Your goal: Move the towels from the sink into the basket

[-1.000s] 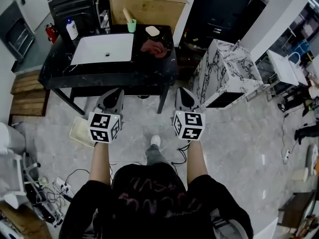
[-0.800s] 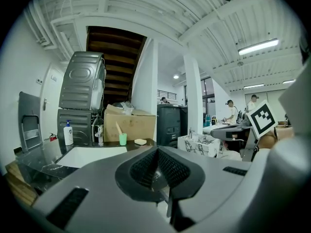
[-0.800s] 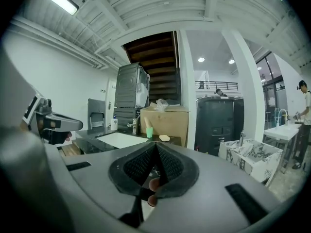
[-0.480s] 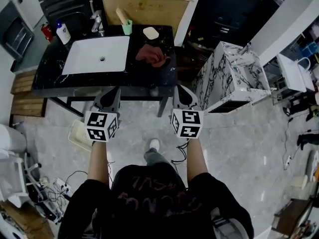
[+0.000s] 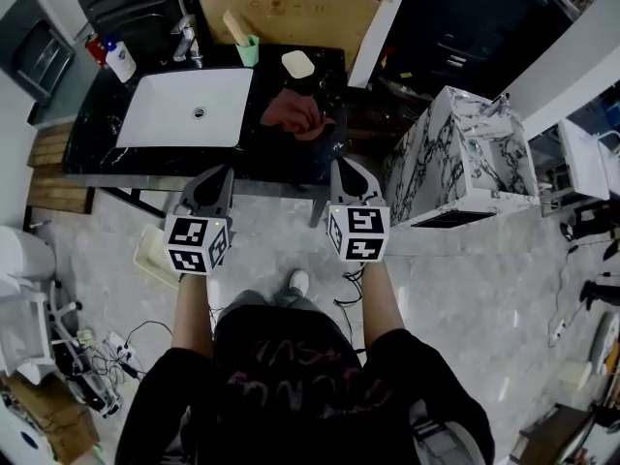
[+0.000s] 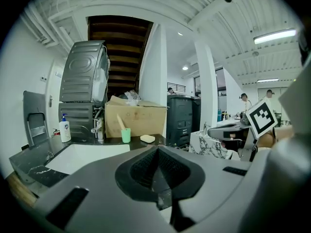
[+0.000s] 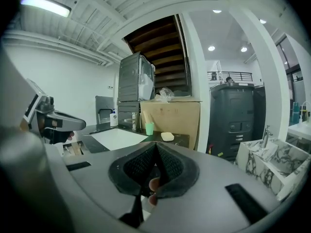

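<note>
Free approach from above over sink (image 5: 165,114) and table's (image 5: 97,143) front strip; rear edge crowded by soap bottle (image 5: 120,61), faucet (image 5: 184,39), green cup (image 5: 250,51), soap bar (image 5: 296,64), cardboard box (image 5: 291,8) close behind; marble cabinet (image 5: 460,158) near table's right end narrows that side.

Before you: green cup (image 5: 249,51) and soap bar (image 5: 296,63) on the black desk (image 5: 97,129); cardboard box (image 5: 291,13) behind; marble-patterned cabinet (image 5: 465,158) to your right.

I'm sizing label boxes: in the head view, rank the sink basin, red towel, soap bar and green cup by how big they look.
1. sink basin
2. red towel
3. soap bar and green cup: they look about alike, so unranked.
</note>
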Demonstrator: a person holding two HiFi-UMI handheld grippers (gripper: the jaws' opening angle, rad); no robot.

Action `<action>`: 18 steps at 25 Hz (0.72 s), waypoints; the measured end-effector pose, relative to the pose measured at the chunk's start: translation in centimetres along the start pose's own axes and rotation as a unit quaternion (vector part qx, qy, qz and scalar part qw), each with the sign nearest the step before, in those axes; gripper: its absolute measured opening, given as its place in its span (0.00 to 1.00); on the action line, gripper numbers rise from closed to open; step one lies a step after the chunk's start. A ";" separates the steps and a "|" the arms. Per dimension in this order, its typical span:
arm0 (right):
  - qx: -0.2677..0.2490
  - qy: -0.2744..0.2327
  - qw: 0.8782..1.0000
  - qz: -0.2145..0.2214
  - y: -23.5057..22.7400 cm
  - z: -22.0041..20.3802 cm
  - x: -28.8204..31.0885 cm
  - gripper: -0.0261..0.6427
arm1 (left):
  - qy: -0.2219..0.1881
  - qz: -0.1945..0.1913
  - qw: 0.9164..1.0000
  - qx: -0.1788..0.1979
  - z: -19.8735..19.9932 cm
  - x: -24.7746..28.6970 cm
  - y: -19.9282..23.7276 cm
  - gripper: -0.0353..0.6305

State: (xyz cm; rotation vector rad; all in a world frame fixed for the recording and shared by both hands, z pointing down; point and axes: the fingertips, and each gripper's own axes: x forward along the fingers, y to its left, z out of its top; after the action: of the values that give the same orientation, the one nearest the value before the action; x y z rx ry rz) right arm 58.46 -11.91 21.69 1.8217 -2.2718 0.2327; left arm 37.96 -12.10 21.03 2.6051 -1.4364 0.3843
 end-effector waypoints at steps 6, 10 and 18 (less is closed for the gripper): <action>-0.005 0.006 1.000 0.012 0.4 0.1 2.6 0.06 | 0.001 0.011 1.000 -0.013 0.1 1.4 1.7 0.08; -0.013 0.011 1.000 0.018 0.9 0.2 4.8 0.06 | 0.003 0.009 1.000 -0.017 0.1 2.9 3.2 0.08; -0.013 0.036 0.999 0.015 1.2 -0.3 10.3 0.06 | 0.011 -0.005 1.000 -0.027 -0.3 7.3 6.6 0.08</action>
State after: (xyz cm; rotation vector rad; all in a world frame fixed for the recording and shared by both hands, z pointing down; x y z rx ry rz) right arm 55.16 -21.23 24.76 1.7372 -2.2442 0.2681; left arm 36.10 -21.47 23.41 2.5560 -1.4072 0.3673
